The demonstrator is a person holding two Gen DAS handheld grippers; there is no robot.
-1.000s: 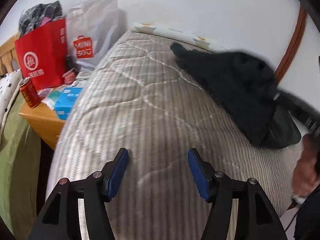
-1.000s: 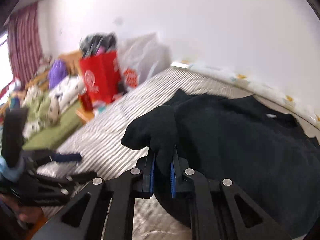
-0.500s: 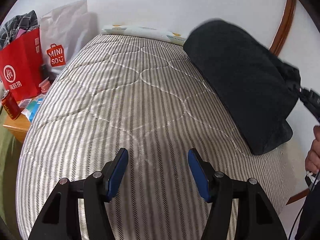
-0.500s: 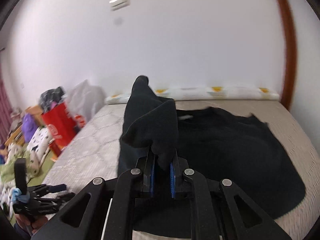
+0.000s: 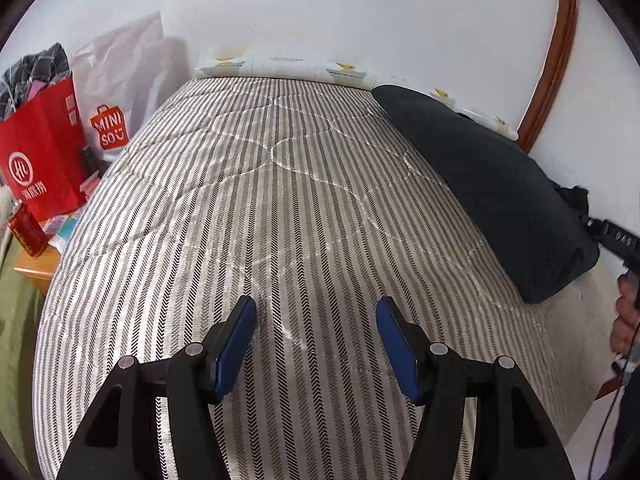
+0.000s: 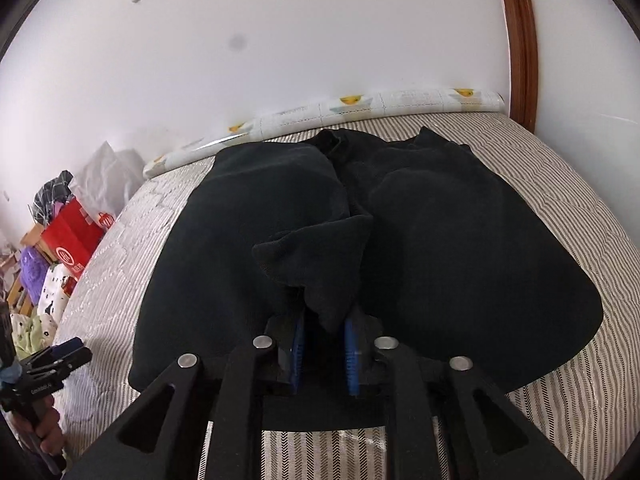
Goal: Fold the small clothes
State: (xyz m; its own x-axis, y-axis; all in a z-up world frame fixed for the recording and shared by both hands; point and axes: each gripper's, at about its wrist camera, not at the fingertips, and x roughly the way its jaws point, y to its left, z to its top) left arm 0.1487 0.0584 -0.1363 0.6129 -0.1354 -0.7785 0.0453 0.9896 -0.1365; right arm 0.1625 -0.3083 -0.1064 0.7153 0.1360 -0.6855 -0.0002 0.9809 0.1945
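Black garment (image 6: 420, 248): lying spread on the striped bed (image 5: 280, 208), toward its right side, with the left part folded over onto the middle; collar end pointing to the far wall, hem at the near edge. A loose flap of the fabric is standing up between the blue pads of the right tool (image 6: 323, 340); its jaws have just been opening, and whether the pads are pressing on the cloth cannot be told. Left tool (image 5: 316, 344): hanging released above the near part of the bare bed, jaws wide apart, nothing between them, well apart from the garment. Patterned bolster (image 6: 360, 112): running along the far edge of the bed against the white wall. Red paper bag (image 5: 40, 160) and white shopping bag (image 5: 120, 92): standing beside the bed at far left. Red can (image 5: 26, 230): sitting on a small wooden stand just left of the bed.
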